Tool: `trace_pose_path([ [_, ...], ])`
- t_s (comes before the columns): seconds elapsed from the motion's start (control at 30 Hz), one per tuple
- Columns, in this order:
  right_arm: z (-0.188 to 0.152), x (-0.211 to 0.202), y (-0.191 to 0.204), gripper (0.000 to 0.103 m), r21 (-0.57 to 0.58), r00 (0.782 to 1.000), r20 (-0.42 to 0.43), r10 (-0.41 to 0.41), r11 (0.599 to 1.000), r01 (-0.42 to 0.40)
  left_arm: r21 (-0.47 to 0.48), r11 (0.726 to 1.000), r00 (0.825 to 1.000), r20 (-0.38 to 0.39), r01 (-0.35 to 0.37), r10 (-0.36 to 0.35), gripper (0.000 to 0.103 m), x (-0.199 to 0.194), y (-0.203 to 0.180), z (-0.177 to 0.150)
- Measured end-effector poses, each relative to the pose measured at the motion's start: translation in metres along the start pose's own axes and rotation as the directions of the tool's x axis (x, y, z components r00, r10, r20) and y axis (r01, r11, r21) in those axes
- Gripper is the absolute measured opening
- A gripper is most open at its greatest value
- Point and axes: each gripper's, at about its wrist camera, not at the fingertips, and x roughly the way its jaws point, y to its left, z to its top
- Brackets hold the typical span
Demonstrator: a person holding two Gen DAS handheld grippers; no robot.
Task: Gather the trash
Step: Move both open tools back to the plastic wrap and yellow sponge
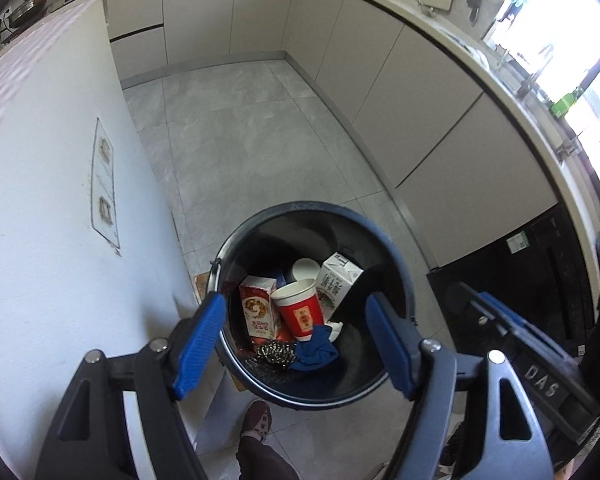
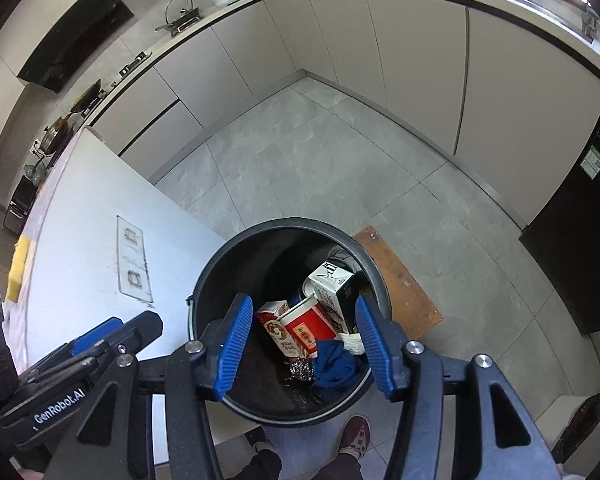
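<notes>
A dark round trash bin [image 1: 260,224] stands on the floor beside a white counter; it also shows in the right wrist view [image 2: 236,244]. Inside lie a red paper cup [image 1: 298,306] [image 2: 310,326], a red-and-white carton [image 1: 256,308] [image 2: 276,326], a white carton [image 1: 336,282] [image 2: 332,286], a blue cloth [image 1: 314,350] [image 2: 334,366], a steel scourer [image 1: 274,352] [image 2: 300,370] and a white cup [image 1: 305,269]. My left gripper [image 1: 296,346] and my right gripper [image 2: 304,346] are both open and empty, held above the bin.
The white counter [image 1: 40,200] [image 2: 84,216] is at the left with a yellow sponge [image 2: 18,268] on it. A wooden board [image 2: 396,280] lies on the floor behind the bin. A black appliance [image 2: 580,240] stands at the right. The person's feet [image 2: 354,436] are below the bin.
</notes>
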Motion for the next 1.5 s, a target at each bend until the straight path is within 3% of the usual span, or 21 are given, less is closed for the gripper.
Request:
trace_pose_path([
  [0.57,-0.008,-0.081,0.05,0.059,-0.031,0.999,0.043,0.025,0.999,-0.023,-0.023,0.987,0.986,0.042,0.16,-0.159,0.075,-0.085,0.016,-0.012],
  [0.67,-0.009,-0.095,0.067,0.059,-0.059,0.997,0.061,0.041,0.998,-0.037,-0.022,0.988,0.985,0.08,0.156,-0.154,0.075,-0.105,0.026,-0.013],
  [0.83,-0.008,-0.106,0.111,0.062,-0.136,0.992,0.087,0.088,0.988,-0.076,-0.06,0.993,0.984,0.152,0.1,-0.09,0.075,-0.131,0.057,-0.012],
  [1.07,-0.009,-0.094,0.197,0.063,-0.265,0.981,0.064,0.184,0.951,-0.161,-0.173,0.985,0.973,0.225,-0.019,0.058,0.075,-0.158,0.127,-0.015],
  [1.5,-0.032,-0.055,0.347,0.064,-0.445,0.962,-0.022,0.273,0.859,-0.254,-0.363,0.913,0.924,0.251,-0.187,0.289,0.075,-0.195,0.267,-0.026],
])
